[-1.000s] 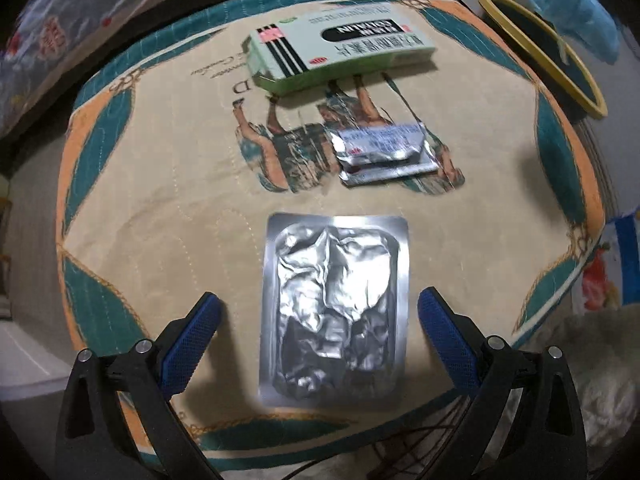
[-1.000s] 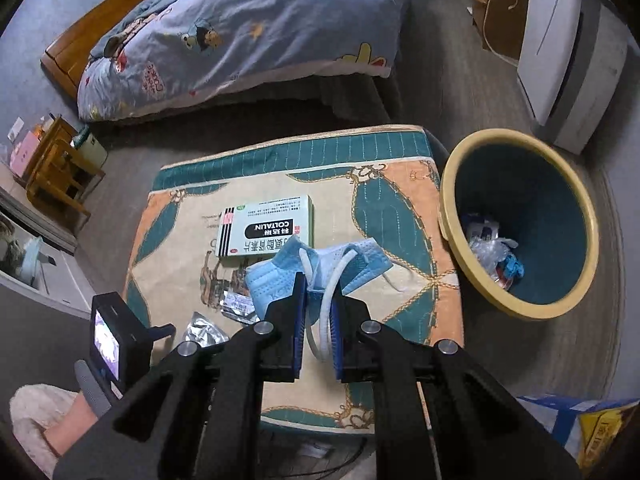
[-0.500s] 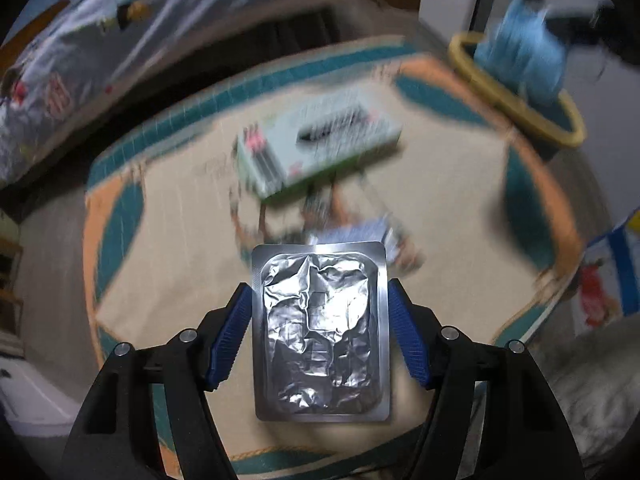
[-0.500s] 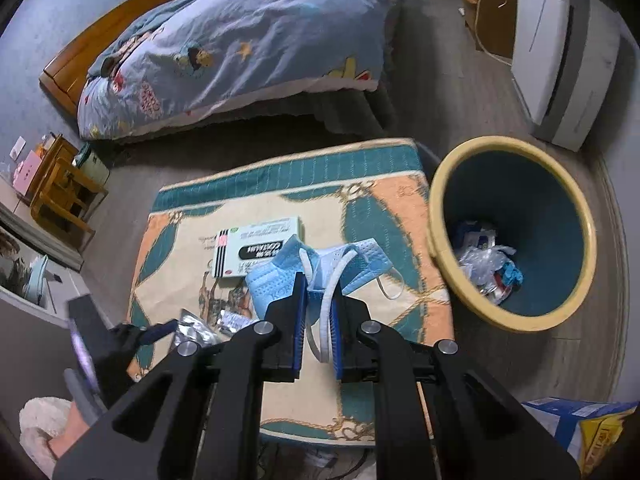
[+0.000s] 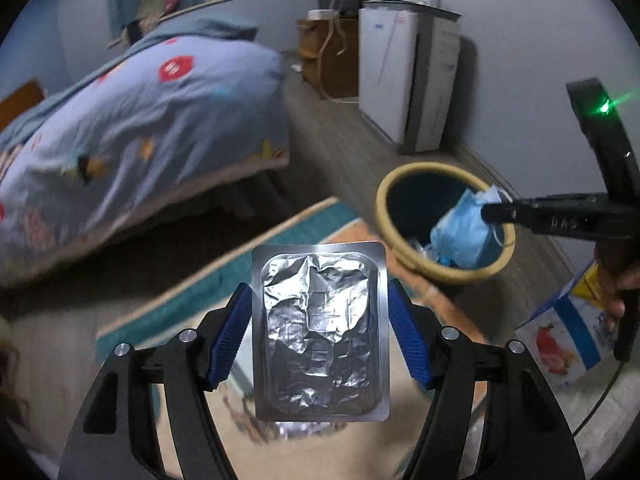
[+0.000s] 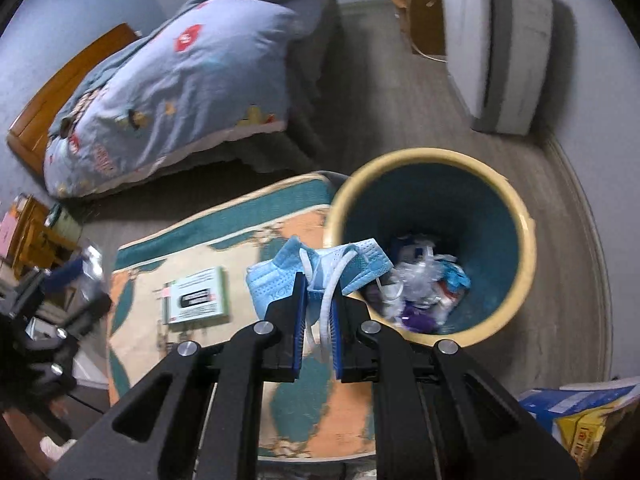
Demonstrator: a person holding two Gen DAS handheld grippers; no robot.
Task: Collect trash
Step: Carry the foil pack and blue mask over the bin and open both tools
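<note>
Right gripper point(image 6: 318, 306), clamped on the face mask point(image 6: 320, 270) at the bin point(image 6: 516, 216) rim, risks dropping it outside; left gripper point(image 5: 320, 320), clamped edgewise on the foil blister pack point(image 5: 320, 332), risks slippage.

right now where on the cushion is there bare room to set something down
Bare: the cushion's near half, from the green box across to the bin, under the right gripper with the mask. Crowded: its left edge, where foil packets sit by the box.

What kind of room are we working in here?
Most likely a bedroom. A bed with a blue cartoon-print duvet fills the far side, a low stool with a patterned cushion serves as the work surface, and a yellow-rimmed waste bin stands beside it on the grey floor.
</note>
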